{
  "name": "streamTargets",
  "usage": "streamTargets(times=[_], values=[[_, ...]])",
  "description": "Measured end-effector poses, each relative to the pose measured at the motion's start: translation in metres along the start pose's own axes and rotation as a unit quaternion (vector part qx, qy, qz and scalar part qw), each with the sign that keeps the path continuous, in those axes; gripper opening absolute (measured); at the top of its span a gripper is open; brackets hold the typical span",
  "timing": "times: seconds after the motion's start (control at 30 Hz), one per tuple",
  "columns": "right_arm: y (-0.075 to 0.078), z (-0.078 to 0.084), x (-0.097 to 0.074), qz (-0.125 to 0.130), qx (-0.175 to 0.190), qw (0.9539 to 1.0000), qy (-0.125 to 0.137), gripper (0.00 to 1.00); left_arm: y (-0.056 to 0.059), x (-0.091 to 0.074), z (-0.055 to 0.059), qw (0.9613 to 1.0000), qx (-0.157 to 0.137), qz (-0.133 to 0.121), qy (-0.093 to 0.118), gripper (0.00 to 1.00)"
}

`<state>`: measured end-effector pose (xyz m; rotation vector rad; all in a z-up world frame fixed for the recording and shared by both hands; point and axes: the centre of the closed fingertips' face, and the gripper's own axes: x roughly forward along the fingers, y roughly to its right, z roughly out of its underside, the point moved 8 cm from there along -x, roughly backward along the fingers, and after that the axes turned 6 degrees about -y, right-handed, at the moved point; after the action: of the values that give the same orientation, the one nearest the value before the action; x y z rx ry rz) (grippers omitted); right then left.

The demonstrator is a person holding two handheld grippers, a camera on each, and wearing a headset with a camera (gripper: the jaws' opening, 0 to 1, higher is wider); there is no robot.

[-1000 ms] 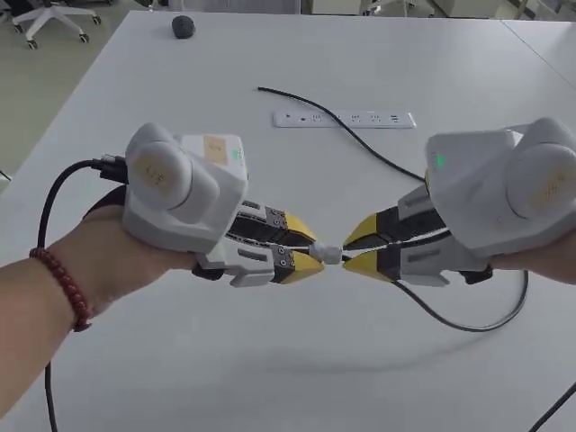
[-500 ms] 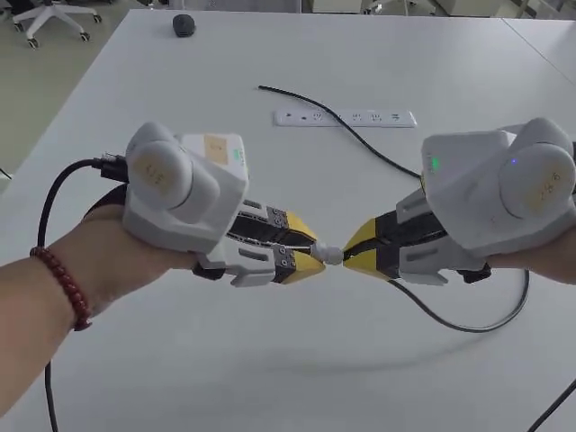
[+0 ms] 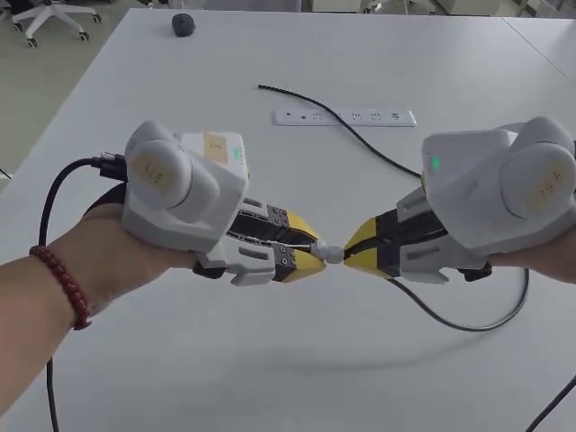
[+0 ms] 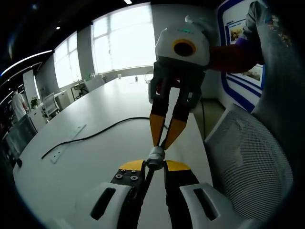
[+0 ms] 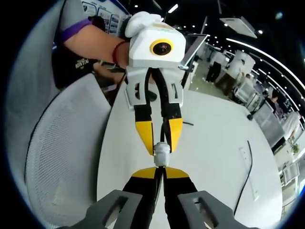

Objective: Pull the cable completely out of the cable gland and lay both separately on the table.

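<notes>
Broadly, a long white table [image 3: 270, 360] spans the head view, in an open office with big windows at the upper left of the left gripper view. One white mesh-backed office chair [image 4: 248, 157] sits at the lower right of that view. Above it hangs a blue-bordered wall poster [image 4: 233, 33] whose print is too small to read.

Two handheld tools meet tip to tip at the centre of the head view. The white-and-grey left gripper [image 3: 310, 258], yellow at its jaw ends, carries one pale yellow label [image 3: 214, 148] on top, its writing unreadable. Its jaws are drawn narrow around the small white plastic cable gland [image 3: 331, 255]. The matching right gripper [image 3: 353, 256] has its jaws pinched together on the thin black cable [image 3: 369, 142] just beside the gland. In the gripper views the cable runs on past the gland between the left jaws, so it is threaded through the gland. Both are held above the tabletop.

One flat white power strip [image 3: 345, 118] lies at upper centre, with the cable crossing it. One dark round object [image 3: 183, 25] rests at the top left. One red bead bracelet [image 3: 65, 290] circles the wrist at lower left.
</notes>
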<state>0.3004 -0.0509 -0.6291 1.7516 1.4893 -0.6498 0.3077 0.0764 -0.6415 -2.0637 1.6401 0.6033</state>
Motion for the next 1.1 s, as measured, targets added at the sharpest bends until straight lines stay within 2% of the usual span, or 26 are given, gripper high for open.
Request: streamTargets(times=[0.5, 1.1], values=[[0.001, 0.017, -0.002, 0.004, 0.009, 0.9998, -0.019, 0.0, -0.002, -0.005, 0.002, 1.0, 0.001, -0.005, -0.002, 0.16], [0.005, 0.078, 0.004, 0.013, 0.058, 0.9952, -0.078, 0.0, -0.004, -0.018, 0.008, 0.9999, 0.003, -0.014, -0.008, 0.16]])
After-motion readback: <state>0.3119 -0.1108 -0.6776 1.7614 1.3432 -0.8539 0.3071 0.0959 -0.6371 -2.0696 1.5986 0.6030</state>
